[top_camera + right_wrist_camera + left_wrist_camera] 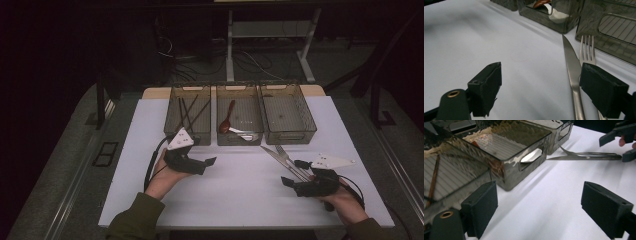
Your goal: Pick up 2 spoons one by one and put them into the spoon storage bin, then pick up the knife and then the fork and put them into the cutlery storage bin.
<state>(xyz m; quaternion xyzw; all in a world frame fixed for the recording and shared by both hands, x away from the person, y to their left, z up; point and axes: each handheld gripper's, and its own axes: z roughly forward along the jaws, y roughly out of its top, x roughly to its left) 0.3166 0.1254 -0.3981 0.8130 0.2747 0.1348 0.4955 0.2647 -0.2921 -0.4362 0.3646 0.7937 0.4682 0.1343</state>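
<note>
A steel knife [274, 155] and fork [283, 152] lie side by side on the white tabletop [235, 195], in front of the right bin. My right gripper [294, 173] stands open at their handle end. In the right gripper view the knife [571, 62] passes just inside the right jaw, the fork [587, 51] goes under it, and the pads press on nothing. My left gripper [207, 165] stands open over bare table in front of the left and middle bins. The left gripper view shows nothing between its jaws, with the knife [574, 157] lying farther off.
Three dark see-through bins stand in a row at the back. The left bin [172, 112] holds dark chopsticks, the middle bin [255, 112] a brown spoon [227, 119] and a white spoon [244, 134], and the right bin [310, 117] nothing. Cables trail from both grippers.
</note>
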